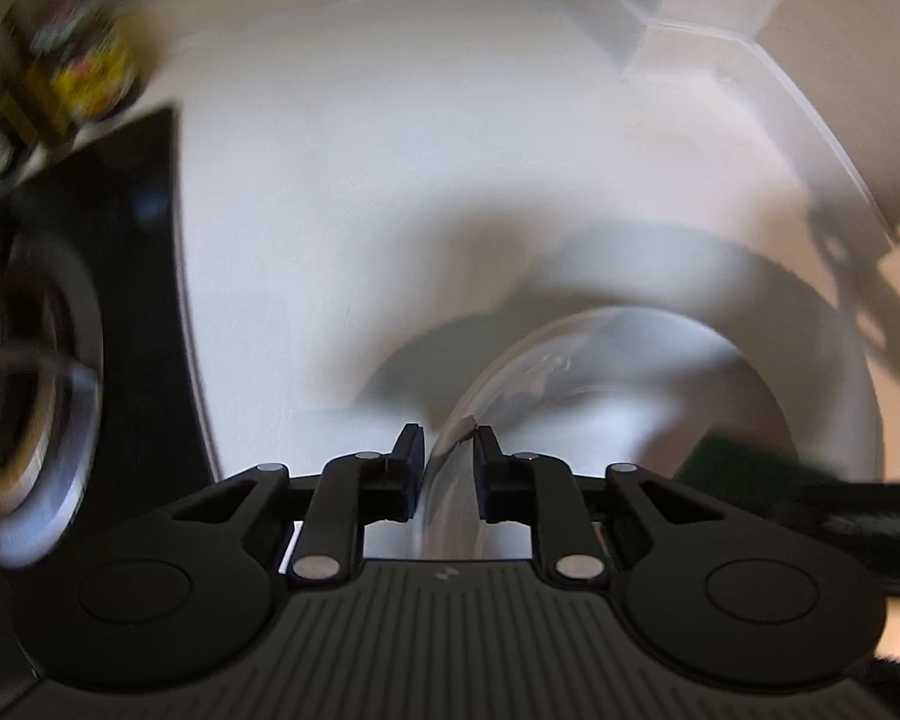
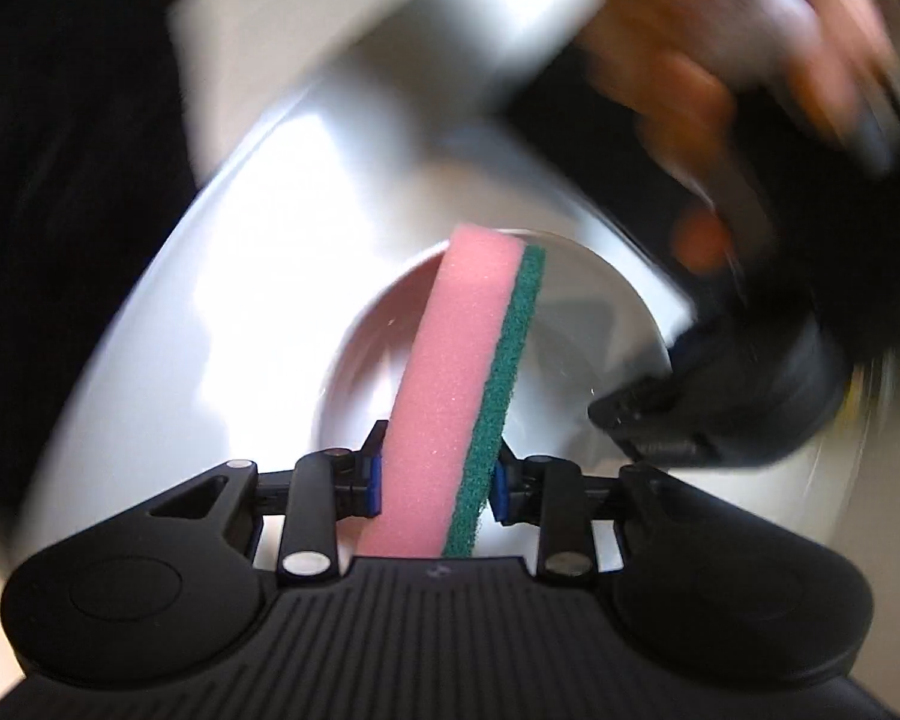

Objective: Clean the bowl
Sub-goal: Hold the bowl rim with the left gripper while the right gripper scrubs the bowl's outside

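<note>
Two grippers, both occupied. Right gripper (image 2: 435, 480): clamped on a sponge (image 2: 450, 396), pink foam with green scouring face, held on edge so it reaches down into the bowl (image 2: 582, 324). Left gripper (image 1: 447, 456): pinching the clear bowl's rim between its pads, presumably to steady it for scrubbing. Bowl: glass, over the white sink (image 1: 390, 210). Beyond: dark counter (image 1: 132, 300), blurred clutter.

My black claws (image 2: 435, 468) show blue pads (image 2: 374, 483); the sponge (image 2: 444, 408) is pink with a green face; the bowl (image 1: 570, 360) is clear glass; the sink (image 1: 360, 210) is white.
</note>
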Demonstrator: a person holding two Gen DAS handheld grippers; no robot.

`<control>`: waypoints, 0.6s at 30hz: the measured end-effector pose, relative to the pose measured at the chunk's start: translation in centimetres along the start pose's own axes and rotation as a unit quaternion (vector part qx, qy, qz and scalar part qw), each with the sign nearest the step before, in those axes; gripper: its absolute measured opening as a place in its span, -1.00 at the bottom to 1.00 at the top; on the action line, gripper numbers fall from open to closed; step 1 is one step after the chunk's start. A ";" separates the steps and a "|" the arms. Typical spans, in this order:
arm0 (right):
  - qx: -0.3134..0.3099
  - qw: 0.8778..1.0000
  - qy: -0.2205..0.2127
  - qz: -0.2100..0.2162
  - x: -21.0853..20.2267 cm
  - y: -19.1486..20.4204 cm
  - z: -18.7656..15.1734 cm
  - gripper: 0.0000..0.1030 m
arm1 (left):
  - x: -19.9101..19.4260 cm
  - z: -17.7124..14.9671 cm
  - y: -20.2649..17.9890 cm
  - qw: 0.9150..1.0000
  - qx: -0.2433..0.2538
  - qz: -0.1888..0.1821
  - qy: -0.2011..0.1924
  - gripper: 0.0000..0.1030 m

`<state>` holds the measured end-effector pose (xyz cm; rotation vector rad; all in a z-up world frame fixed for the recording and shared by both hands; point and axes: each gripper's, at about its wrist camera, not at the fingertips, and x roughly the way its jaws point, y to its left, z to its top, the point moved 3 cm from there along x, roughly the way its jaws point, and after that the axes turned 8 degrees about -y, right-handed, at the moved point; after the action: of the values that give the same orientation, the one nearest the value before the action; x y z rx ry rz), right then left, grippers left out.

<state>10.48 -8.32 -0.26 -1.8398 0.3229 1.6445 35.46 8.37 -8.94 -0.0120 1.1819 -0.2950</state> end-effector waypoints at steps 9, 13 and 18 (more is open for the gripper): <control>0.236 0.970 0.053 -0.023 -1.8 -0.8 0.5 -0.48 | -0.4 -0.1 -0.1 0.998 -0.067 -0.001 -0.009 -0.83; 0.453 0.890 0.018 -0.044 -1.5 -2.4 1.6 -0.48 | -0.4 0.9 0.0 0.997 -0.080 0.000 -0.008 -0.80; 0.525 0.848 0.044 -0.061 0.5 -2.0 2.9 -0.48 | -0.7 0.6 -0.5 0.997 -0.073 0.024 -0.024 -0.79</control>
<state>9.45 -4.92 -0.21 -1.0370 0.9111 0.9365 35.64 7.98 -8.03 -0.1181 1.1523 -0.1648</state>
